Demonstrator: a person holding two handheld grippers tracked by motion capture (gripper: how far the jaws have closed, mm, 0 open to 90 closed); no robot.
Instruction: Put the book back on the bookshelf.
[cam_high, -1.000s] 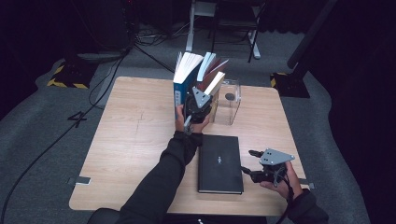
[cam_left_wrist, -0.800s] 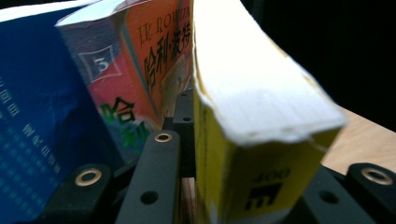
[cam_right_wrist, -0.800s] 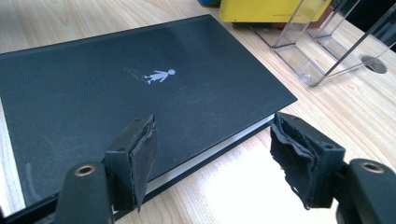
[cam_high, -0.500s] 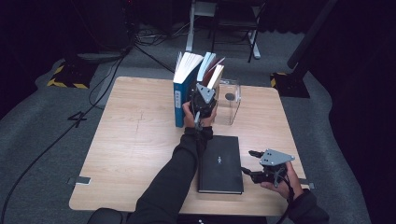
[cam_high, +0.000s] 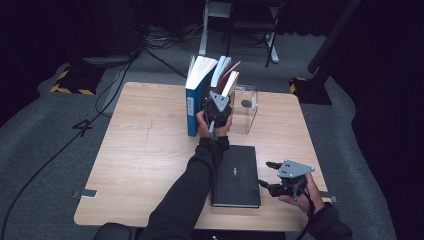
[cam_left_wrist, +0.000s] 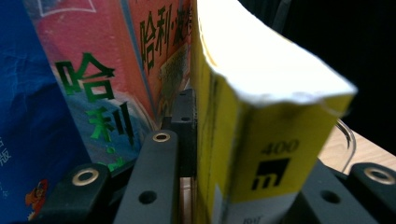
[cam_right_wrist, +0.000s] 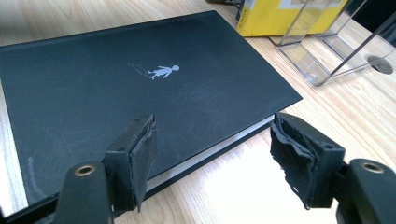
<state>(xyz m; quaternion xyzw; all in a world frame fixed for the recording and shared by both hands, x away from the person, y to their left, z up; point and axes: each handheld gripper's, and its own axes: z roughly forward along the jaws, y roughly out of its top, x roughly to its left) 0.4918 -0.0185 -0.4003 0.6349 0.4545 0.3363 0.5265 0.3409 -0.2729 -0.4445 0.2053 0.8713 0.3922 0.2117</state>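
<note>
My left gripper (cam_high: 220, 97) is shut on a yellow book (cam_left_wrist: 261, 154), gripping it low on its spine. The yellow book (cam_high: 229, 84) stands upright at the right end of a row of books. Next to it are a red book (cam_left_wrist: 154, 56) and a tall blue book (cam_high: 192, 107). A black book (cam_high: 236, 175) lies flat near the table's front edge. My right gripper (cam_high: 265, 175) rests open at that book's right side. Its jaws straddle the corner of the black book (cam_right_wrist: 140, 79) without pressing on it.
A clear acrylic stand (cam_high: 247, 107) sits just right of the book row, close to the yellow book. The wooden table (cam_high: 140, 150) has bare room on its left half. Cables and stand legs lie on the floor behind the table.
My left gripper has shifted a little to the right with the yellow book, which now stands straighter beside the other books. The right gripper has not moved.
</note>
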